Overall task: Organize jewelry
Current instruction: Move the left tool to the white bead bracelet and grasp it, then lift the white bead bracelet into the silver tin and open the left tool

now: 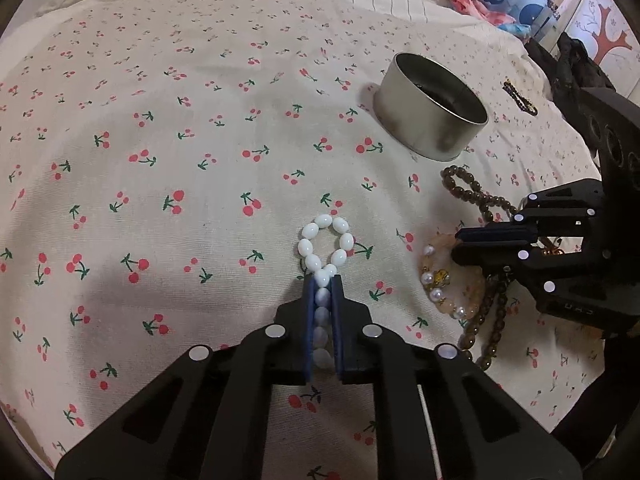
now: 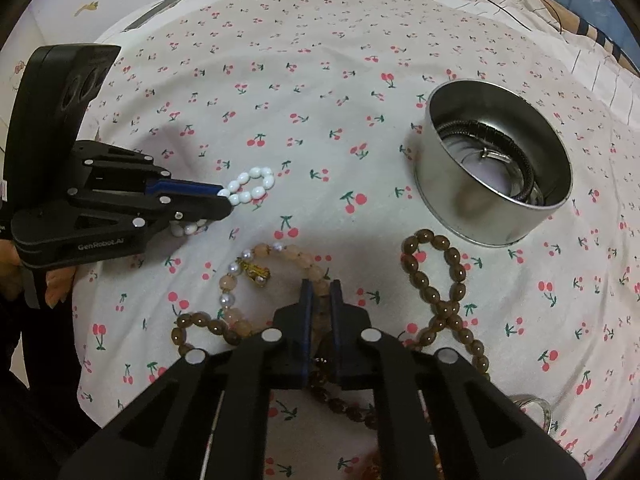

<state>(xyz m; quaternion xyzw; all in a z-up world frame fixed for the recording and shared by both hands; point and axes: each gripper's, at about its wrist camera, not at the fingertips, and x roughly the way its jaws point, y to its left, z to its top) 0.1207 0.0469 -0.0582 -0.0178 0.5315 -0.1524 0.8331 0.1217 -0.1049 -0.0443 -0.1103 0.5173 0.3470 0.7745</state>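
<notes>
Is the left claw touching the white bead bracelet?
Touching. The left wrist view shows the left claw shut on the white bead bracelet, beads squeezed between both blue pads, the loop poking out past the tips.

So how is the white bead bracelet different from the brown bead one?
The white bracelet is milky white; the brown bracelet is dark, glossy brown. The white one is pinched in the left gripper, with a small loop sticking out past the tips; the brown one lies loose on the cherry cloth, twisted into a figure eight. The brown strand looks longer. Both are strings of oval beads.
</notes>
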